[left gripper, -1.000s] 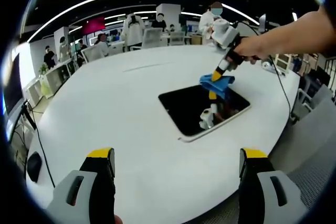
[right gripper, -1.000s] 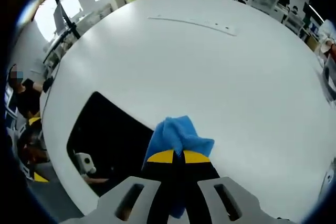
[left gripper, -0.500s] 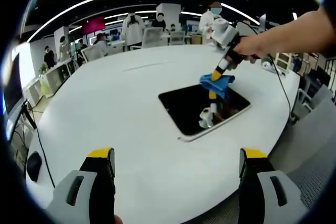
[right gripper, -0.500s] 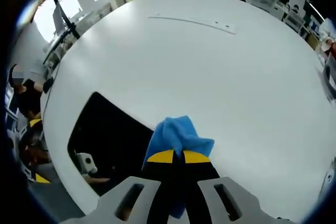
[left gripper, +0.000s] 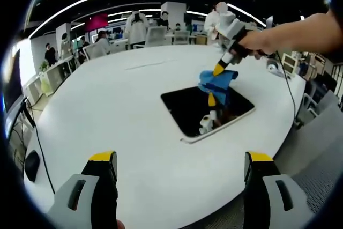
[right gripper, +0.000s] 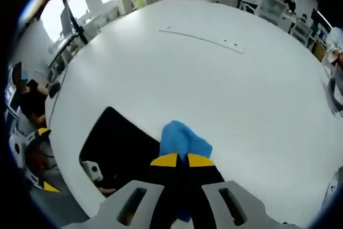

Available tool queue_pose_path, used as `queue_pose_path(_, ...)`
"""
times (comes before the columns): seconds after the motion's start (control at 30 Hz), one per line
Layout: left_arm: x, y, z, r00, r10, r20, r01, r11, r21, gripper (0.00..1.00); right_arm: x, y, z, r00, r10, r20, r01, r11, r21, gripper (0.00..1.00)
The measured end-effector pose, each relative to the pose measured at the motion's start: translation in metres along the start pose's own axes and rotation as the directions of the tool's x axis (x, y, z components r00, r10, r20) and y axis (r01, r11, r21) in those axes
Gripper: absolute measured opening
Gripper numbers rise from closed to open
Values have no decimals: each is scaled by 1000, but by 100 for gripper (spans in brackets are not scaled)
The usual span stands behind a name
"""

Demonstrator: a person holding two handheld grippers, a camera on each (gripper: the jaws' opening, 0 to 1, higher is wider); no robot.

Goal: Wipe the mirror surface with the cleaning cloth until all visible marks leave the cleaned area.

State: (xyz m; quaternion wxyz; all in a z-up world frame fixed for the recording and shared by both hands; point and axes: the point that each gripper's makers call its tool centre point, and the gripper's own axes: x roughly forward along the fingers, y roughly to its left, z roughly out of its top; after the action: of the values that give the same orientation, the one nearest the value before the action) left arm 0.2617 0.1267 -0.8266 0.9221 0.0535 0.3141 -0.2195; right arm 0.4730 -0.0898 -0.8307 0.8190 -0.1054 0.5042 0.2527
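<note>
One broad white table (left gripper: 107, 127) carries the dark mirror (left gripper: 206, 108), which lies near the table's edge with bare tabletop open on its far side. Part of the mirror's surface is hidden behind the blue cleaning cloth (right gripper: 179, 138), so marks there are hard to make out. The right gripper (right gripper: 177, 160) pinches that cloth tightly over the mirror's edge. Well short of the mirror, the left gripper (left gripper: 179, 162) hangs spread wide, holding nothing.
</note>
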Motion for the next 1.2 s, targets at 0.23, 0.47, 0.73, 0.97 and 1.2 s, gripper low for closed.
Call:
queue_pose_path(0.23,-2,1,1,1000,6,4,-6,1000,-4,99,-21,8,14,1000,2,23,-2,1000,-2,0)
queue_pose_path(0.47,-1,-1,0,1000,-7,6,7,1000,-3,99,-32,2,6,1000,-12,15,12,1000,2,0)
queue_pose_path(0.73,-1,-2,0,1000,-8,4,8,1000,-6,99,-50,-5,-4,999,-18,30,18,1000,18,0)
queue_pose_path(0.97,0,-4,-1,1000,-17,-2,17,1000,1,99,-69,-16,-10,999,-15,49,12,998,58,0)
queue_pose_path(1.2,0,-5,-1,1000,-22,-4,22,1000,7,99,-84,-36,-21,998,-33,51,29,997,77,0)
